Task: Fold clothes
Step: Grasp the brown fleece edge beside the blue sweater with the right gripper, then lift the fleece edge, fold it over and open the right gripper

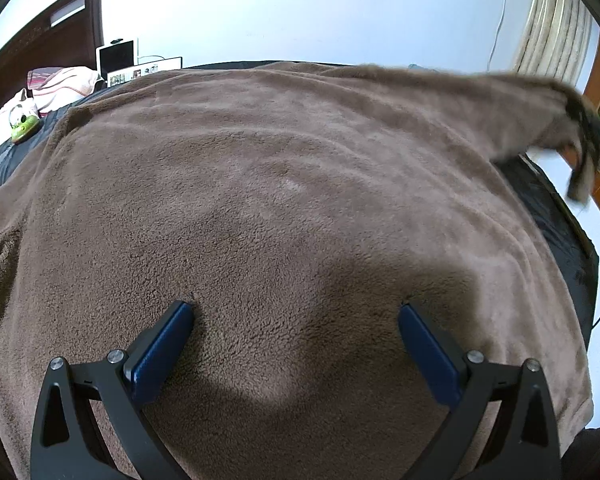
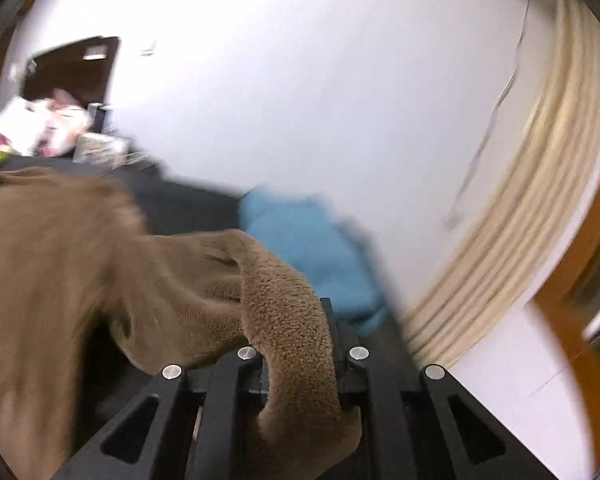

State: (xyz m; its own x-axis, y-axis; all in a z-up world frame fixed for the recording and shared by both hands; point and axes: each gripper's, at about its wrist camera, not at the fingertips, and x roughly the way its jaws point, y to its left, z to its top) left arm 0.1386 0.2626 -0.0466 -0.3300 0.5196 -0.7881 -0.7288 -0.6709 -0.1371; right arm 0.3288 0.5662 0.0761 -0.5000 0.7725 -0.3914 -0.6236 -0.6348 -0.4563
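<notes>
Brown fleece garment point(image 1: 284, 200) lies spread flat across a dark bed point(image 1: 560, 216), filling most of the left wrist view. Nearest the camera, the left gripper point(image 1: 296, 312) stands with its jaws wide apart, blue pads point(image 1: 164, 352) resting on or just above the pile near the lower hem; nothing is clamped between them. In the right wrist view, the right gripper point(image 2: 300, 360) has its jaws drawn tight on a sleeve end point(image 2: 292, 320), which bulges out above and below the fingers. From the left wrist view that sleeve runs raised off the bed toward the right edge, where the right gripper appears as a dark blur.

Handling judgement: the fabric is thick, soft and limp, with no stiffness of its own; it will drape and sag from any single hold. The plush surface should grip well against the pads. Recommended holds are hems, cuffs and shoulder seams, where the layers bunch.

Farther off lie a blue cloth point(image 2: 304, 248), a pile of light clothes point(image 1: 60, 84) by a dark headboard point(image 1: 52, 36), and a white wall point(image 1: 300, 12).
</notes>
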